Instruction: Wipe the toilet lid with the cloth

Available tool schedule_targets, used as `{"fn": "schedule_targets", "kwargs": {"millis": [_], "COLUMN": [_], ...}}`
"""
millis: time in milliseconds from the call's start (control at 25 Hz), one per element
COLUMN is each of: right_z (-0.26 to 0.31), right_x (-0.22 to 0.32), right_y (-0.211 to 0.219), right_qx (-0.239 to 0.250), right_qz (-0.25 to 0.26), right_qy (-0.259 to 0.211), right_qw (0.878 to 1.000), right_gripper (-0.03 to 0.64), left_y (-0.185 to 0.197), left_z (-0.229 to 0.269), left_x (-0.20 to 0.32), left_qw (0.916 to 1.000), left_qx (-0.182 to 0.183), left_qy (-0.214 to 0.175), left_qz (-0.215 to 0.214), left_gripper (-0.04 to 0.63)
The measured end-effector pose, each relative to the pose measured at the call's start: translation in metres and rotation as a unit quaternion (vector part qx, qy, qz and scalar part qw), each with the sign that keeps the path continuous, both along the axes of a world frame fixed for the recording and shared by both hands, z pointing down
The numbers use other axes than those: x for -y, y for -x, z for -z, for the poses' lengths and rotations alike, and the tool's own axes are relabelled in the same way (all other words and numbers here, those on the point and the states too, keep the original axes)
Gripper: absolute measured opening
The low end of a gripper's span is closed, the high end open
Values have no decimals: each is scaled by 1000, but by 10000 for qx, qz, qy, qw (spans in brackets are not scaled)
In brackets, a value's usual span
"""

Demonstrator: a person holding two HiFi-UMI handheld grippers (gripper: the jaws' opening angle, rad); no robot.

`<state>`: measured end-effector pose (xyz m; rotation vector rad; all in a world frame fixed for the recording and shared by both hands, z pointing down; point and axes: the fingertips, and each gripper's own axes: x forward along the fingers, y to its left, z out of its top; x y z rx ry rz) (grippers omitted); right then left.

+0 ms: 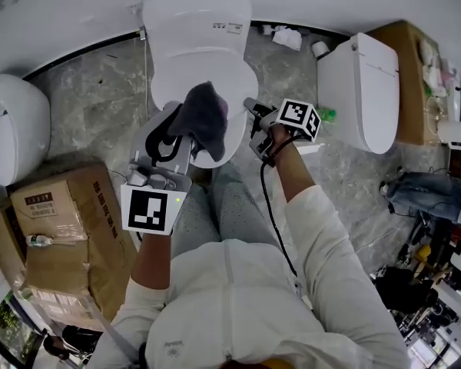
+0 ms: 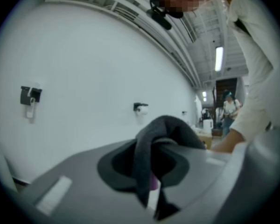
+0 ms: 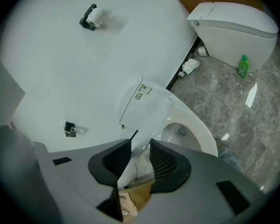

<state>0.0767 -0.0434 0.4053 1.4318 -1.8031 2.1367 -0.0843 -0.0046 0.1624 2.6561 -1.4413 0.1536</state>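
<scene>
Gripping the dark cloth tight in our left hand-held gripper above the toilet bowl, in front of its raised lid, we are holding our right hand-held gripper just beside it, jaws apart and empty.

Cloth in L tool over toilet — R tool just to its right, boxes far L

I see a grey stone floor. The middle toilet stands on it by the wall. A right toilet and a left toilet stand on it too. Brown boxes sit near the left toilet. A small green bottle stands just beside the right toilet.
</scene>
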Motion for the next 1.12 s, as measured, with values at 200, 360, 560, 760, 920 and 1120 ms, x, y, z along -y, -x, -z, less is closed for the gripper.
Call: {"fn": "schedule_targets", "kwargs": {"millis": [200, 360, 560, 760, 920, 1120], "right_z": [17, 30, 39, 50, 58, 67], "right_x": [27, 47, 78, 102, 127, 157], "right_y": [5, 4, 7, 4, 8, 10], "right_qx": [78, 122, 259, 375, 567, 802], "right_qz": [220, 194, 350, 459, 412, 442], "right_qy": [-69, -163, -293, -380, -400, -470], "right_qw": [9997, 9996, 9986, 9975, 9967, 9947], "right_gripper": [141, 154, 170, 183, 189, 197], "left_y": [2, -2, -5, -14, -20, -26], "left_z": [14, 23, 27, 28, 30, 34], "left_x": [16, 23, 37, 53, 68, 87], "left_qw": [9995, 9992, 9986, 9983, 9981, 9976], "left_qx": [-4, 26, 27, 136, 161, 178], "left_qy": [-168, -214, -196, -194, -195, -215], "left_qz": [261, 350, 500, 540, 564, 631], "left_gripper": [49, 49, 49, 49, 49, 49]}}
